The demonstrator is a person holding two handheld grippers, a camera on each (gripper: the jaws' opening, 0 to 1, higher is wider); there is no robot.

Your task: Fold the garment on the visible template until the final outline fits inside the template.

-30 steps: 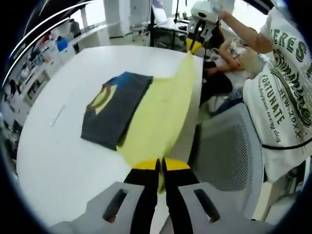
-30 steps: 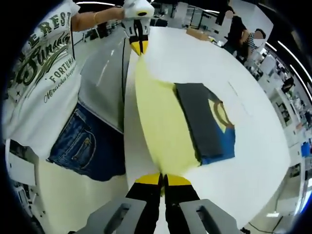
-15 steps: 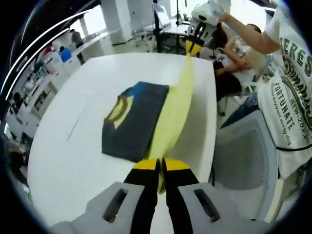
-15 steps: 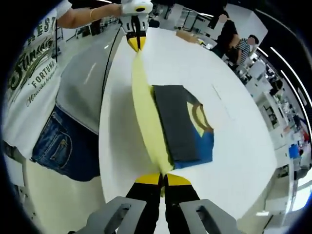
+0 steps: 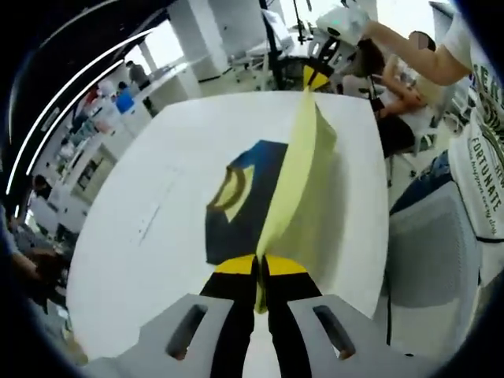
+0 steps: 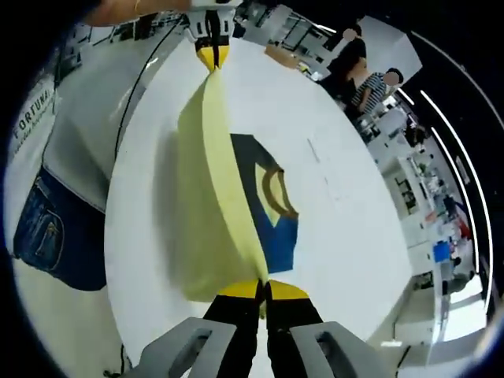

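- Spreading across most of both views, the white table (image 5: pixel 157 205) carried the work, its bare top running to the left of the left gripper view and to the right of the right gripper view.
- The garment (image 5: pixel 295 189), a pale yellow cloth with a dark navy and blue part (image 6: pixel 268 205) lying flat on the table, sat at the centre of each view; its yellow edge was lifted off the table and stretched into a taut ridge between the two grippers.
- No template outline could be made out under the cloth.
- A person in a white printed shirt (image 5: pixel 488 165) stood at the right edge of the left gripper view, and blue jeans (image 6: pixel 47 236) showed at the left edge of the right gripper view.
- The left gripper (image 5: pixel 260 272), low in its view, had its jaws closed on one end of the yellow edge.
- The right gripper (image 6: pixel 262 293) pinched the other end in the same way.
- Judging by the sag and the drape, the cloth was light, soft and limp, so holding it at the two ends of one edge seemed the way to keep the fold line straight.
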